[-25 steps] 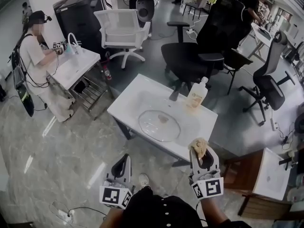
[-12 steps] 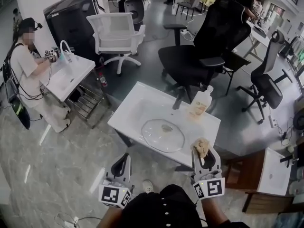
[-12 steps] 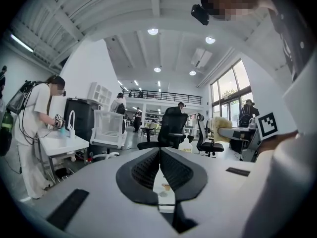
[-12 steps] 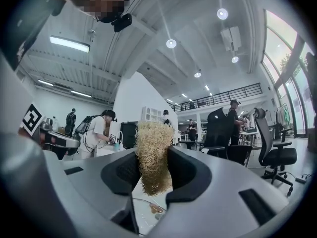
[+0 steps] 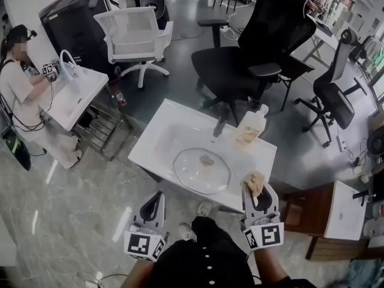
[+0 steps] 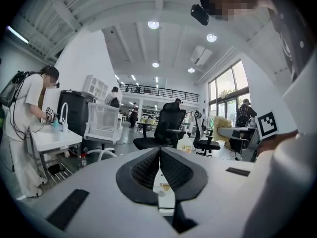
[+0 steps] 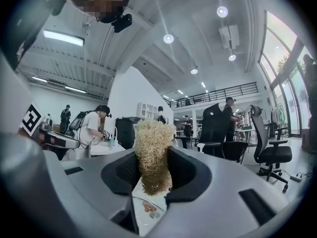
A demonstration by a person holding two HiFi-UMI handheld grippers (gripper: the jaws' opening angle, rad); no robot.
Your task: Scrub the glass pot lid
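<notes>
Head view, centre: the glass pot lid (image 5: 201, 170) lies flat in the basin of a white sink (image 5: 157, 138), a brownish spot at its middle. Behind it, toward the upper right of the basin, stand a dark faucet (image 5: 219, 126) and, just beside it, a soap bottle (image 5: 249, 126). Lower left of the frame: the left gripper (image 5: 156, 198), jaws pressed together with nothing between them. Lower right: the right gripper (image 5: 256, 195), jaws pinching a tan fibrous scrubber (image 5: 252, 183) that juts past the tips. Both grippers sit near the sink's front edge, apart from the lid. Upper frame: office chairs (image 5: 252, 53); upper left, a person (image 5: 21, 95) at another sink.
</notes>
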